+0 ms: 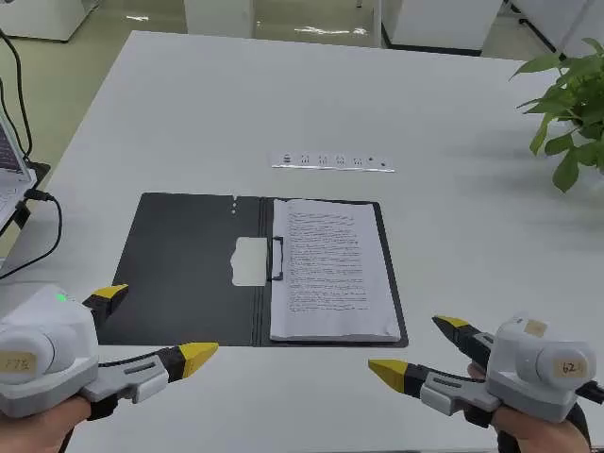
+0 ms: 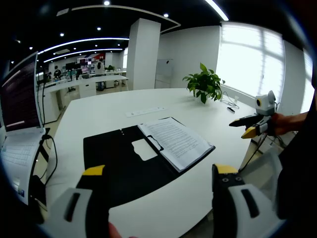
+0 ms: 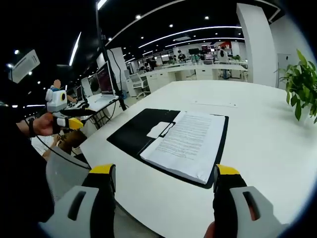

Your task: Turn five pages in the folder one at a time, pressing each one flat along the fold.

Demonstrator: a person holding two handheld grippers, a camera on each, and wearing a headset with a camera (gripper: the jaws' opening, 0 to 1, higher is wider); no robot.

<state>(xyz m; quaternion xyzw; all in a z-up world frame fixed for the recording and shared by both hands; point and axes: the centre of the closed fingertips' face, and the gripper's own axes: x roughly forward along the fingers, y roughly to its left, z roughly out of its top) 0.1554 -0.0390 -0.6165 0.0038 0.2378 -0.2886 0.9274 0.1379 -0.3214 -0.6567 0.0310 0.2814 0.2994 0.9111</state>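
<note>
Lying open on tabletop (image 1: 283, 104): folder (image 1: 189, 274), page stack (image 1: 326, 269) all on right half. Hovering near front edge, clear of folder: left claw (image 1: 160, 321) and right claw (image 1: 418, 343), both agape, empty. Looks like very start: no page over yet, five turns and presses left.

Black folder (image 1: 189, 274), open and flat on the white table (image 1: 453, 113), close to its near edge. Shows its bare dark inside cover on the left half, with a white patch (image 1: 251, 261) just beside the spine. Carries on the right half a squared stack of white printed pages (image 1: 328, 269), top sheet flat, held along the left edge by a black clip (image 1: 276, 258).
</note>
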